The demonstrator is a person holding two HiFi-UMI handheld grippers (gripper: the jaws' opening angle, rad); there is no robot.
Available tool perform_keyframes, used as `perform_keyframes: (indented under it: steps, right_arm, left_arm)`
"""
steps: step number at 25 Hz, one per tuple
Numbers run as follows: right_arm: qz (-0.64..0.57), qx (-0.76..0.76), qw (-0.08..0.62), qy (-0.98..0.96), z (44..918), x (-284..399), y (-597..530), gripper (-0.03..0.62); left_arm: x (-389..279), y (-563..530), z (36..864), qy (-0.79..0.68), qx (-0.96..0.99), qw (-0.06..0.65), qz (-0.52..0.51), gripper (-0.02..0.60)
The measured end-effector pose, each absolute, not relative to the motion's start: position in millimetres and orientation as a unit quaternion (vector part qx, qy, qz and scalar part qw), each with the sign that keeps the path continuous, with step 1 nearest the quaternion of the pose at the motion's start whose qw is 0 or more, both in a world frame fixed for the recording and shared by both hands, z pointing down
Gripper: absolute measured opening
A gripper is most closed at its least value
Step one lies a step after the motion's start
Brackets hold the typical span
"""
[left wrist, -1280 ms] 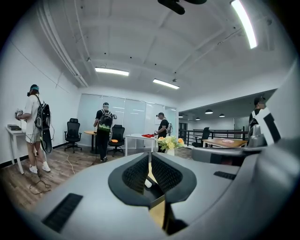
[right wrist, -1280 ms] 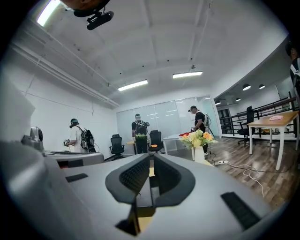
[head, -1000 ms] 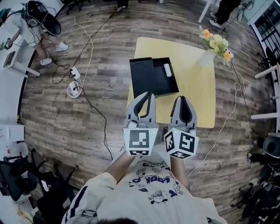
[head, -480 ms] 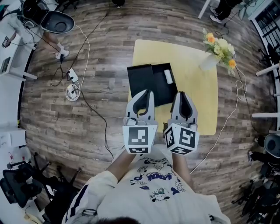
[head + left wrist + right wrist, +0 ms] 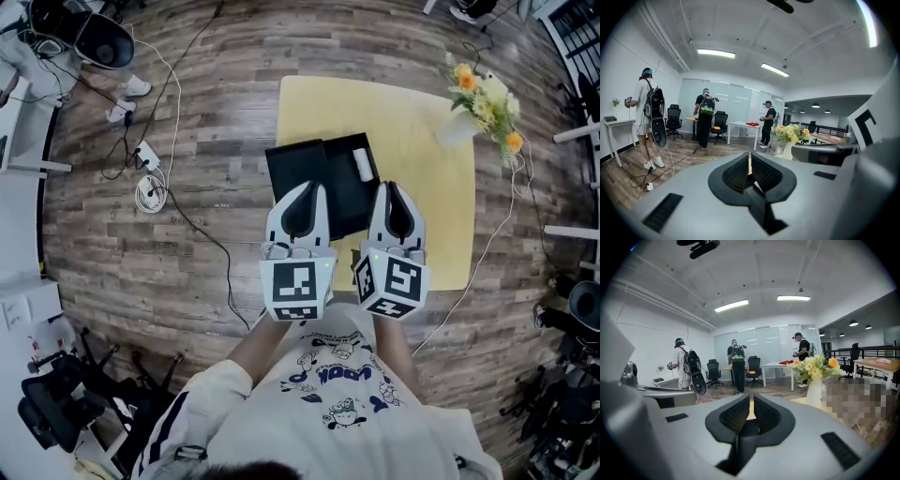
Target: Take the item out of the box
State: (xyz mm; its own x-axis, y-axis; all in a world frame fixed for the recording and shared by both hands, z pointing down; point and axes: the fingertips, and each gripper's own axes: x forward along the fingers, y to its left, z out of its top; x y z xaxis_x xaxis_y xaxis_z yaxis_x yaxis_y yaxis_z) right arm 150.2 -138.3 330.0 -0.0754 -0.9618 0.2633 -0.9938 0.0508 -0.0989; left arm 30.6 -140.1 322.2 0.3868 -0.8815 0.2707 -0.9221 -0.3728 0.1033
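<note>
An open black box (image 5: 339, 183) lies on the near left part of the yellow table (image 5: 427, 197), its lid part to the left. A small white item (image 5: 362, 165) rests in the box's right half. My left gripper (image 5: 317, 188) is shut with nothing in it, its tip over the box's near part. My right gripper (image 5: 390, 187) is shut and empty too, its tip just past the box's right edge, below the white item. In the left gripper view the jaws (image 5: 749, 157) meet over the table; the right gripper view shows its jaws (image 5: 751, 398) likewise closed.
A white vase of yellow and orange flowers (image 5: 483, 98) stands at the table's far right corner, also seen as flowers (image 5: 815, 369). Cables and a power strip (image 5: 150, 187) lie on the wood floor to the left. People (image 5: 705, 117) stand by desks and chairs at the far side of the room.
Both grippers have moved forward together toward the table; their tips now lie over and beside the box's near edge. The jaws have stayed closed.
</note>
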Motion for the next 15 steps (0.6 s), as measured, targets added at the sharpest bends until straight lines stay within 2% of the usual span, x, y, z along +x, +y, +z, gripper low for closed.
perform_keyframes:
  steps: [15]
  right_arm:
    - [0.173, 0.67, 0.154, -0.705, 396.1, 152.1, -179.3, 0.046]
  left_arm:
    - [31.0, -175.4, 381.9, -0.53, 0.816, 0.186, 0.134, 0.029]
